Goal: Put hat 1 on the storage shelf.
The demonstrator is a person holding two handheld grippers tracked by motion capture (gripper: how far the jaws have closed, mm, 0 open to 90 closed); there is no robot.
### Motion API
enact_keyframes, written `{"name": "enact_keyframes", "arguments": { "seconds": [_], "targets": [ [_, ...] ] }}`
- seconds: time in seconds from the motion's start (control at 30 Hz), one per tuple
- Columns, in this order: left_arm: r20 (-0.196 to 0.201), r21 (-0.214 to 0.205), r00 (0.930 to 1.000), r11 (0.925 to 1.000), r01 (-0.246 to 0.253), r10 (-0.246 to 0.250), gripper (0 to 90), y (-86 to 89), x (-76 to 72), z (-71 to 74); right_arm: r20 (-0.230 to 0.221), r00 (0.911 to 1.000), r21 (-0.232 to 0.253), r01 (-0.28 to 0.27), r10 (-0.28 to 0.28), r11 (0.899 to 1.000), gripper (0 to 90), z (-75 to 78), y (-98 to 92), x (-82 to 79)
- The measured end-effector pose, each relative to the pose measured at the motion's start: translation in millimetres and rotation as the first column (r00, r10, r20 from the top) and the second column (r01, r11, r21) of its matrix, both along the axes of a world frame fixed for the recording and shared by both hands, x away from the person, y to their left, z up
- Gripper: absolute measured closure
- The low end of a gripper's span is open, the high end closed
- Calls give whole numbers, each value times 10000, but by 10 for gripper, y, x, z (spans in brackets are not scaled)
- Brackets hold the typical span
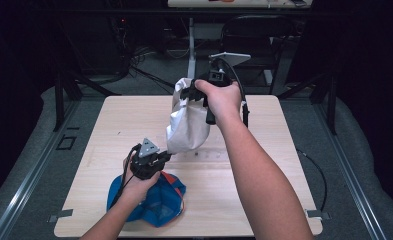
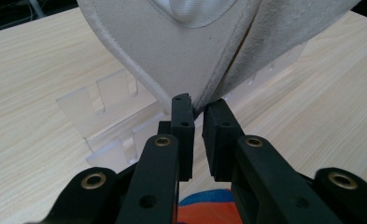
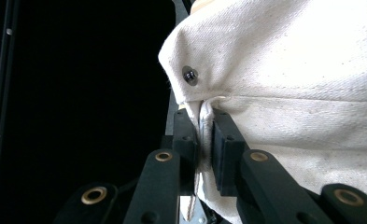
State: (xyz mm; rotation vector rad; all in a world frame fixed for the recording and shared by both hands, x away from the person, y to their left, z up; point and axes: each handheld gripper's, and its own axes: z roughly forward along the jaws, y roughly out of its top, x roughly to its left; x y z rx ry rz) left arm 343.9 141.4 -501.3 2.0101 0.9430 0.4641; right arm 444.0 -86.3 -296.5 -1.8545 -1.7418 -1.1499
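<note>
Cream canvas cap (image 1: 186,120) hangs above the middle of the table (image 1: 264,165), clear of the surface, stretched between two grippers. Right gripper (image 1: 196,95) holds its upper end: in the right gripper view the jaws are pinched tight on a seam fold just below a metal eyelet (image 3: 189,75). Left gripper (image 1: 164,157) has the lower tip: jaws drawn nearly together, with only the very corner of the brim (image 2: 197,105) caught between the pads. A clear acrylic rack (image 2: 111,116) lies on the table just behind the hanging cap. A blue and orange cap (image 1: 154,200) sits at the near edge, under the left hand (image 1: 139,186). Risk, as I judge it: the lower bite is shallow, so any pull to spread or fold the fabric may slip it free; a swinging cap could then knock the rack.
</note>
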Motion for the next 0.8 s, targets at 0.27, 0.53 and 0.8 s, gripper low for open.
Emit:
{"name": "enact_keyframes", "arguments": {
  "seconds": [0.27,0.53,0.8],
  "targets": [
    [-135,-245,9999,9997,50,-54,836,75,-7,-76,-72,9996,-94,-271,271,9996,820,-46,84,9],
    [-391,-486,9991,9987,132,-151,853,120,-6,-138,-139,9988,-199,-475,473,9987,821,-87,147,3],
    [-426,-616,9990,9980,130,-157,856,198,14,-141,-148,9993,-194,-359,356,9992,821,-117,133,13]
  ]
}}
